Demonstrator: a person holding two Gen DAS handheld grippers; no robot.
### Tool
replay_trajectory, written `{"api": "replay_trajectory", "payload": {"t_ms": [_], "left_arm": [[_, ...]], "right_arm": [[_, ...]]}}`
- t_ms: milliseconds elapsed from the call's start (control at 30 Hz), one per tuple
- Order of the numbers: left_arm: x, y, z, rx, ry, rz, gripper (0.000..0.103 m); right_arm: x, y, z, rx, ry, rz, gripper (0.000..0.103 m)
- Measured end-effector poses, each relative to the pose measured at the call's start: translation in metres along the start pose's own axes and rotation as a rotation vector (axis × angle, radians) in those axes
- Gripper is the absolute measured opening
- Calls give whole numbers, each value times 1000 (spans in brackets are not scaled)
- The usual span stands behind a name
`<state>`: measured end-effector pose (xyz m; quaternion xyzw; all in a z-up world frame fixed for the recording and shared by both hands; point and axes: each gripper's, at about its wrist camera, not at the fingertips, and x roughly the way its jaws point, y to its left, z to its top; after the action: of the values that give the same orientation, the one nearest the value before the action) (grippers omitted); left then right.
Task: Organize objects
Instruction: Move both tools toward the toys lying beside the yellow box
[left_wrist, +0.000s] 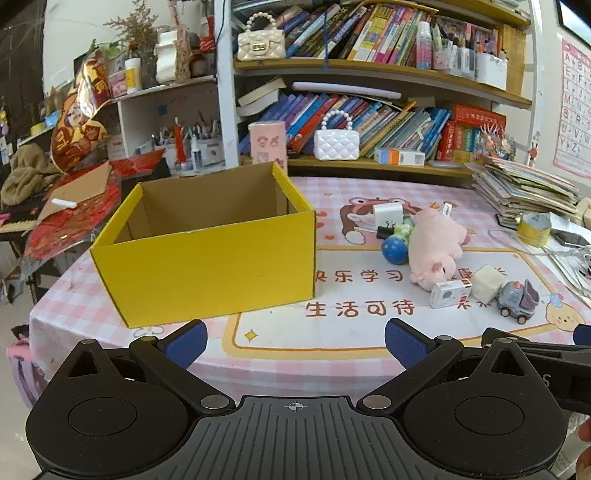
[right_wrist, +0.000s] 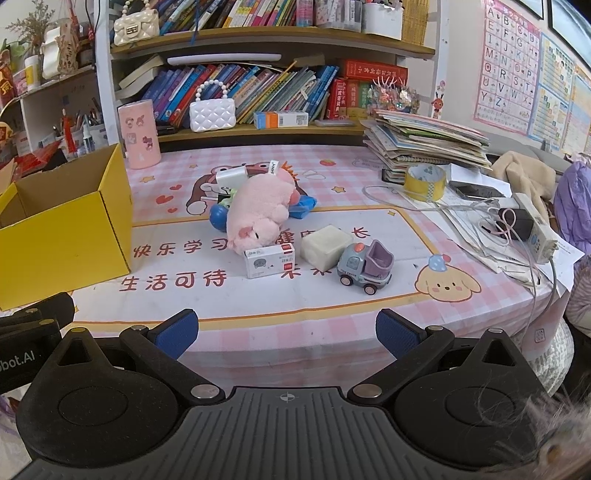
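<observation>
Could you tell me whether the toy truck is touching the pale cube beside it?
Cannot tell. In the right wrist view the toy truck overlaps the pale cube, hiding any gap.

Near strip of table (right_wrist: 288, 306) bare: you have free passage there. Yellow box (left_wrist: 207, 273) open-topped, walls block your left side. Toy cluster mid-table: plush pig (right_wrist: 258, 210), toy truck (right_wrist: 365, 267), packed close. Cables (right_wrist: 491, 221) clutter right edge.

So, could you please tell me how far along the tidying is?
Nothing looks done: the yellow box appears empty. Nothing is in hand; the left gripper and right gripper are open. The plush pig, toy truck and small carton remain on the table.
</observation>
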<state>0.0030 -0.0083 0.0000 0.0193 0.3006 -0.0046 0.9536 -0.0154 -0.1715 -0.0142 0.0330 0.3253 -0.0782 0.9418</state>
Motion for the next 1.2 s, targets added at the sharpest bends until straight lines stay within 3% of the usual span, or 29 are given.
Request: {"api": "replay_trajectory", "payload": {"t_ms": [300, 600, 800, 900, 1000, 1200], "left_arm": [[12, -2, 11, -39, 25, -31, 103], [23, -17, 24, -49, 4, 3, 103], [38, -30, 31, -70, 14, 19, 103], [45, -39, 31, -65, 9, 25, 103], [54, -49, 34, -68, 29, 0, 103], [68, -71, 37, -54, 62, -37, 103]], "right_arm": [[19, -15, 12, 25, 16, 15, 103], [37, -26, 31, 9, 1, 57, 103], [54, -40, 46, -24, -10, 73, 103], [65, -49, 47, -97, -49, 41, 103], [80, -59, 44, -144, -18, 28, 100], [109, -80, 45, -116, 55, 56, 100]]}}
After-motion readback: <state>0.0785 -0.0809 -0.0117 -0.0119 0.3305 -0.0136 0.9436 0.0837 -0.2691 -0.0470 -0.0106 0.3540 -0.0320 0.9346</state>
